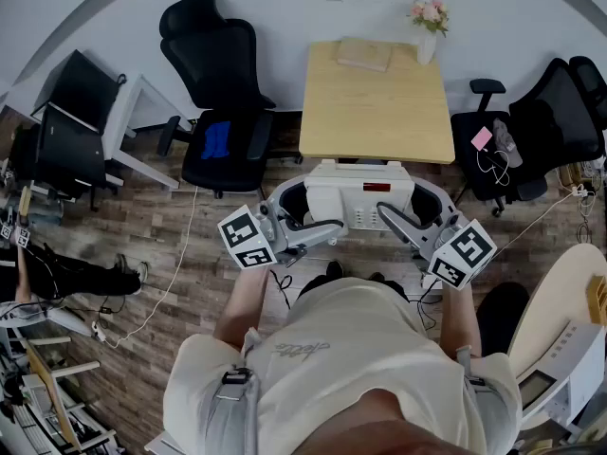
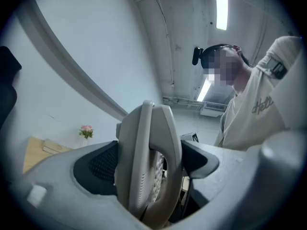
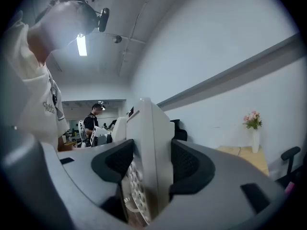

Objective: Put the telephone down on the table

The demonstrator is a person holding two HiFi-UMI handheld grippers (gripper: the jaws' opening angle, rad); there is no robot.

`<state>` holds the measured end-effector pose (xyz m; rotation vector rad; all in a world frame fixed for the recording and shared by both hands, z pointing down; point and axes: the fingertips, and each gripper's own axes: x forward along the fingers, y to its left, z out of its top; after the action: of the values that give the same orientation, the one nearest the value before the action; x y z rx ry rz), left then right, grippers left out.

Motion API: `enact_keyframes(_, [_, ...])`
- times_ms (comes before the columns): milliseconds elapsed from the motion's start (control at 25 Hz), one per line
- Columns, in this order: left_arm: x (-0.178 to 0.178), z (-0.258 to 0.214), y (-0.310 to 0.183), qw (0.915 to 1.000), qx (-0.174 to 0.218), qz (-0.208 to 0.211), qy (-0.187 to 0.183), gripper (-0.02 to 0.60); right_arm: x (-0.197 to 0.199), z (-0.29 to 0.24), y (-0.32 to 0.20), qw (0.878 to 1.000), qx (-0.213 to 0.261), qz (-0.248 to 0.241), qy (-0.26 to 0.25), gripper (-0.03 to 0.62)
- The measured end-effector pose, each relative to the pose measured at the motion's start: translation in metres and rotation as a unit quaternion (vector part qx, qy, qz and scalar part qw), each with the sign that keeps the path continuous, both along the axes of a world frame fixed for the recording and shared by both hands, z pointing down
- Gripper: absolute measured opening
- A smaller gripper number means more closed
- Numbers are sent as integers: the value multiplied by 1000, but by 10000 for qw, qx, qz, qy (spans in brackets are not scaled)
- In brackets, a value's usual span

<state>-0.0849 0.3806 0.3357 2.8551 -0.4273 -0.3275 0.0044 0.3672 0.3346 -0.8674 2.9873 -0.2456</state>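
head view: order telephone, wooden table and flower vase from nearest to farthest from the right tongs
1. telephone, clamped in the right tongs
2. wooden table, just ahead
3. flower vase, table's far right corner

Telephone (image 2: pixel 144 147), seemingly clamped, between left tongs (image 2: pixel 150 163)

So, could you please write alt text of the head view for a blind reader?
Seen from above, a person holds a white telephone between the left gripper and right gripper, short of a wooden table bearing a vase of flowers; black office chairs flank it.
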Motion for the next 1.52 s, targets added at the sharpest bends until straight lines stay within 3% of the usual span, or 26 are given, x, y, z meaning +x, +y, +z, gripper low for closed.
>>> enact_keyframes(520, [-46,-3,-23,9993,94,350,26,391,-45,-1,-17,9993,44,373,-79,236])
enact_keyframes(760, [-55,6,-37,9986,-76,491,173,390,-54,6,-28,9987,-154,486,76,236])
enact_keyframes(1160, [-47,25,-81,9988,-344,327,77,390,-45,27,-75,9986,-437,289,23,236])
enact_keyframes(1520, [-21,16,-159,9995,-242,71,-206,390,-20,23,-158,9991,-336,13,-256,236])
